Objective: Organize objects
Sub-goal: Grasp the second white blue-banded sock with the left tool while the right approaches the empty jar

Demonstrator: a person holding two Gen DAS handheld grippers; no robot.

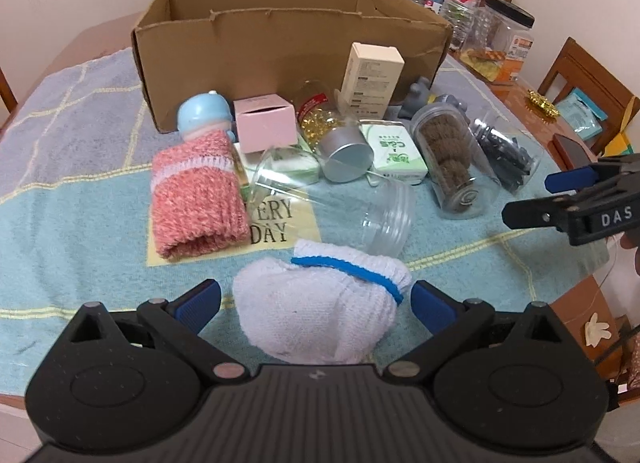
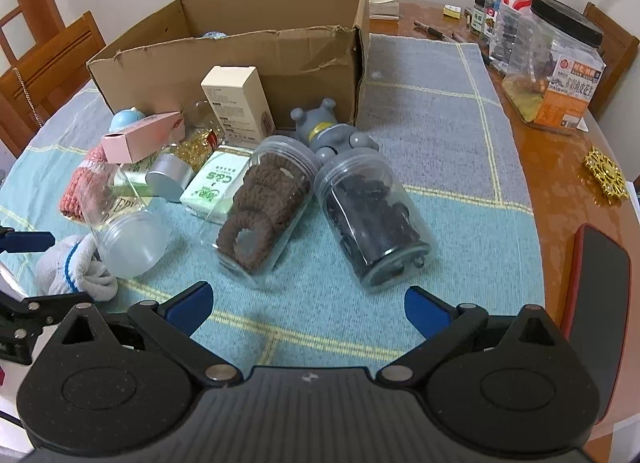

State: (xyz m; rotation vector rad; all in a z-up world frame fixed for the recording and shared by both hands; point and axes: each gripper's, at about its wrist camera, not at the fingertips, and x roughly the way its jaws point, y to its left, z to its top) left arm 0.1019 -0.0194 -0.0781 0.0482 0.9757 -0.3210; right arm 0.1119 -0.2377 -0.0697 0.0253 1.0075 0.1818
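Towel-covered table with open carton at rear. Left gripper, jaws wide, straddles white sock without touching it. Right gripper, jaws wide and empty, hovers just before 2 lying jars: brown-filled and black-filled. Pink sock lies beside empty jar

My left tongs are black with blue pads, as are my right tongs. Just ahead of the left tongs lies a white sock with a blue stripe; beyond it a pink-and-white knitted sock. The towel is teal and grey-blue with pale yellow lines. The cardboard box beyond is plain brown, the desk glossy orange-brown.
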